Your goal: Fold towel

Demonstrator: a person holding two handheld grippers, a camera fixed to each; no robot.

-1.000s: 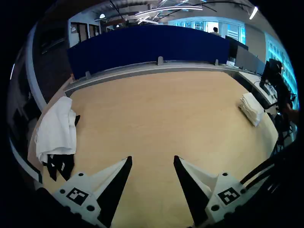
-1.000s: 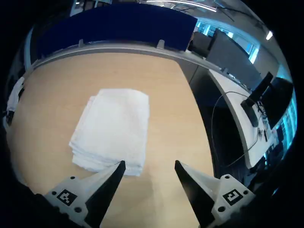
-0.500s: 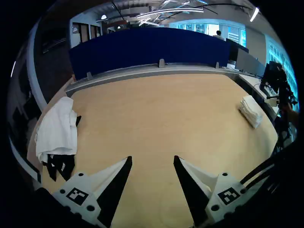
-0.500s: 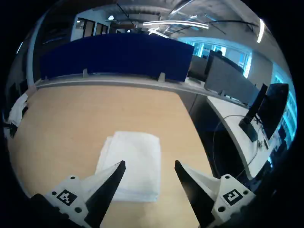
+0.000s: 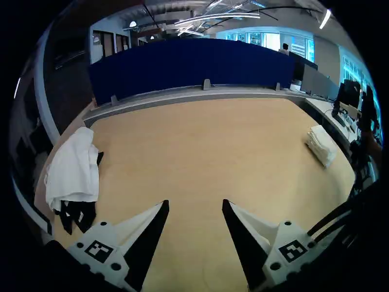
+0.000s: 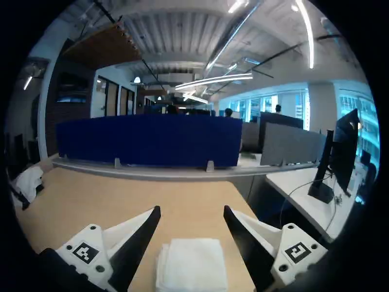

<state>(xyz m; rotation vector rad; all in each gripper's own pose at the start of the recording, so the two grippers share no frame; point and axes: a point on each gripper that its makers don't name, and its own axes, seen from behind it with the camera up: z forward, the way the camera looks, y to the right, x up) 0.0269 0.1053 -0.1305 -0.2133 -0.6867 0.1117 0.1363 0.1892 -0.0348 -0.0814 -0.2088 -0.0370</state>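
An open-plan office: a pale wooden tabletop [image 5: 209,141] backed by a dark blue partition [image 6: 146,138], strip lights [image 6: 219,80] on an exposed ceiling [image 6: 160,39] (ducts and pipes showing), bright windows [image 6: 253,107] behind, a monitor [image 6: 340,151] on the neighbouring white desk [image 6: 299,199]

No words, numbers or brand names can be read in either view. The only printed marks are black-and-white square code patterns [image 5: 98,250], one on the base of each finger of the left tool [image 5: 194,201] and of the right tool [image 6: 191,208]. They are blocky squares that carry no letters or digits.
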